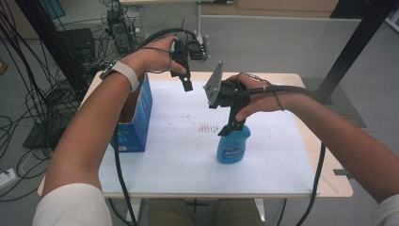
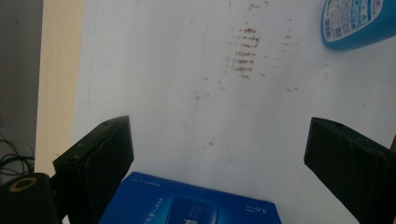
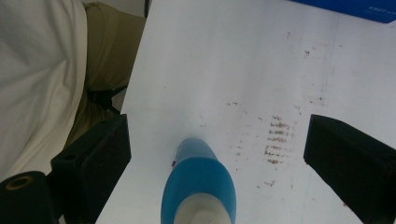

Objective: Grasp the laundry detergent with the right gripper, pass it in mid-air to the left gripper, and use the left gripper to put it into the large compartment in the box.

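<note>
White, smooth tabletop sheet (image 1: 188,160), marked with faint brown smudges (image 2: 243,56), is set on a pale wooden table among cabled grey flooring. Recorded upright right of centre: a glossy blue plastic bottle (image 1: 233,146), its rounded neck seen from above in the right gripper view, unpinched between the spread jaws of the right gripper (image 1: 229,129). Raised over the open blue cardboard box (image 1: 136,117) at the left edge, the left gripper (image 1: 187,84) is likewise spread, with nothing pinched.

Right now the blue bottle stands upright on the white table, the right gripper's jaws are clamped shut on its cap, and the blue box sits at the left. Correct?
Not quite. The right gripper is open: in the right gripper view its jaws stand wide apart, clear of the blue bottle. The bottle upright on the white table and the blue box at left are correct.
</note>
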Available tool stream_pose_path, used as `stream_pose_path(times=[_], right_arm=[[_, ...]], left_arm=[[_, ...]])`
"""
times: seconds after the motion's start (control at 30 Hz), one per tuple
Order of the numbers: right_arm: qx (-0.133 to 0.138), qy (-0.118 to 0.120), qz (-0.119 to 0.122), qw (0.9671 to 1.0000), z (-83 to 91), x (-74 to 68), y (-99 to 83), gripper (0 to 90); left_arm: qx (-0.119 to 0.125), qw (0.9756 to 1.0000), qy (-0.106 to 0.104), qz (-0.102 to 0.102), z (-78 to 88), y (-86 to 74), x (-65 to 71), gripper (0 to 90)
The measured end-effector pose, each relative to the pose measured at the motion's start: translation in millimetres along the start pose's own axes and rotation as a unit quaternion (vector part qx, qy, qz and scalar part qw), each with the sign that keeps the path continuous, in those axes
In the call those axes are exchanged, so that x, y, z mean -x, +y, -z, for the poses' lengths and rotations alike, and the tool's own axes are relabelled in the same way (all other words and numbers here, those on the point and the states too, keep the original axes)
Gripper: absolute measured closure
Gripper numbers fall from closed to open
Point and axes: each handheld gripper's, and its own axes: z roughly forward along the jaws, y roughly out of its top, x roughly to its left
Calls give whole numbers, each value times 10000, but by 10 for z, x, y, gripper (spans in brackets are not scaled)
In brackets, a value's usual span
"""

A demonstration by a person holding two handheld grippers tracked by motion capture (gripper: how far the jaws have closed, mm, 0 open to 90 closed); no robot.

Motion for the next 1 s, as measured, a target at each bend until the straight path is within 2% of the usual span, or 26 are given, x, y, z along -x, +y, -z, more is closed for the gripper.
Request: stream_pose_path(times=[0.77,1.0], right_arm=[[248,-96,-90,9996,131,-32,-191,73],[314,-118,16,9994,142,-41,-281,63]], left_arm=[[-37,10000,27,-36,-11,43,35,87],[-53,10000,21,-38,-19,56,44,86]])
